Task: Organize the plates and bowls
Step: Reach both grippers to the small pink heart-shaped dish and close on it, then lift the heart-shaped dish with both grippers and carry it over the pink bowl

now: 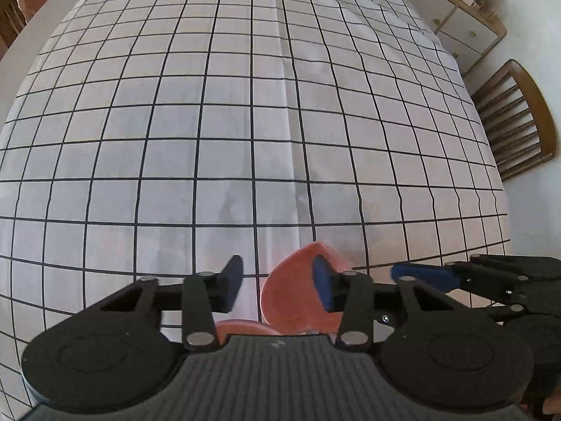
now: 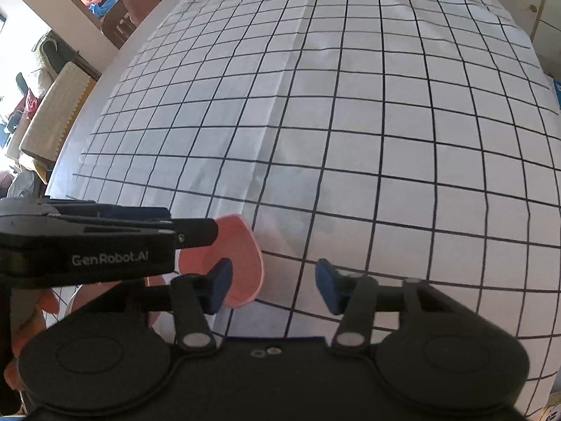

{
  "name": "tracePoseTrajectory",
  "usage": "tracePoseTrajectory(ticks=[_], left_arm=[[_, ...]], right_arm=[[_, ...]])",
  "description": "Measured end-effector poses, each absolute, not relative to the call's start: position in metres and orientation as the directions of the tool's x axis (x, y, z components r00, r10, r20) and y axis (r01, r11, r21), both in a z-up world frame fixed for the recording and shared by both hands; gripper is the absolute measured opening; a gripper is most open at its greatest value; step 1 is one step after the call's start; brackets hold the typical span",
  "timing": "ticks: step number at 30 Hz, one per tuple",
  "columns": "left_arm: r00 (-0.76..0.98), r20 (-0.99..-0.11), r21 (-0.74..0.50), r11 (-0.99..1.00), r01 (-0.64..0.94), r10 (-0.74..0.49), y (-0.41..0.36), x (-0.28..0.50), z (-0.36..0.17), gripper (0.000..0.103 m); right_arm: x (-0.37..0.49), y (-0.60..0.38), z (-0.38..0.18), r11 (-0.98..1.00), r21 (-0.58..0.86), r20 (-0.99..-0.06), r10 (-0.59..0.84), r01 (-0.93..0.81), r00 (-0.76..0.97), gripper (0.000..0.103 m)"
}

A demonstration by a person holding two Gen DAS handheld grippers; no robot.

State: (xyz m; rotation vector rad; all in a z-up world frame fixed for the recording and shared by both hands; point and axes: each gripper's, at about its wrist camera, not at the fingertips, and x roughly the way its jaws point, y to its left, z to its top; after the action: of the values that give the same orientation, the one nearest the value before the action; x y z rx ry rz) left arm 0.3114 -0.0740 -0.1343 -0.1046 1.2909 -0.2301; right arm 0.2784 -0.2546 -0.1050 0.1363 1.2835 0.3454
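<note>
A pink heart-shaped bowl [image 1: 294, 294] sits tilted between the fingers of my left gripper [image 1: 278, 286], which is open; its right pad [image 1: 322, 287] lies against the bowl's inside, the left pad is apart from it. A second pink dish [image 1: 238, 328] peeks out just under the gripper body. In the right wrist view the same pink bowl [image 2: 242, 256] shows at the lower left, partly behind my left gripper's body [image 2: 87, 242]. My right gripper [image 2: 273, 287] is open and empty, just right of the bowl over the cloth.
The table carries a white cloth with a black grid [image 1: 245, 122]. A wooden chair [image 1: 515, 119] stands at the right edge, a sideboard [image 1: 455, 10] with clutter beyond it. A cushioned chair [image 2: 56, 112] stands left of the table.
</note>
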Motion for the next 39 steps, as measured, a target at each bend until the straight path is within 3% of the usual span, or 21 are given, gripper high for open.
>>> tracePoseTrajectory(ticks=[18, 28, 39], left_arm=[[0.214, -0.956, -0.182, 0.977, 0.111, -0.202, -0.075, 0.313, -0.147, 0.011], [0.235, -0.951, -0.176, 0.975, 0.134, -0.203, -0.082, 0.309, -0.139, 0.009], [0.279, -0.932, -0.183, 0.964, 0.194, -0.233, -0.105, 0.293, -0.094, 0.009]], right_arm=[[0.278, -0.24, -0.118, 0.941, 0.277, -0.922, 0.317, -0.193, 0.222, 0.004], [0.278, -0.248, -0.11, 0.944, 0.28, -0.913, 0.318, -0.175, 0.255, 0.002], [0.265, -0.273, -0.07, 0.945, 0.294, -0.898, 0.325, -0.144, 0.295, 0.002]])
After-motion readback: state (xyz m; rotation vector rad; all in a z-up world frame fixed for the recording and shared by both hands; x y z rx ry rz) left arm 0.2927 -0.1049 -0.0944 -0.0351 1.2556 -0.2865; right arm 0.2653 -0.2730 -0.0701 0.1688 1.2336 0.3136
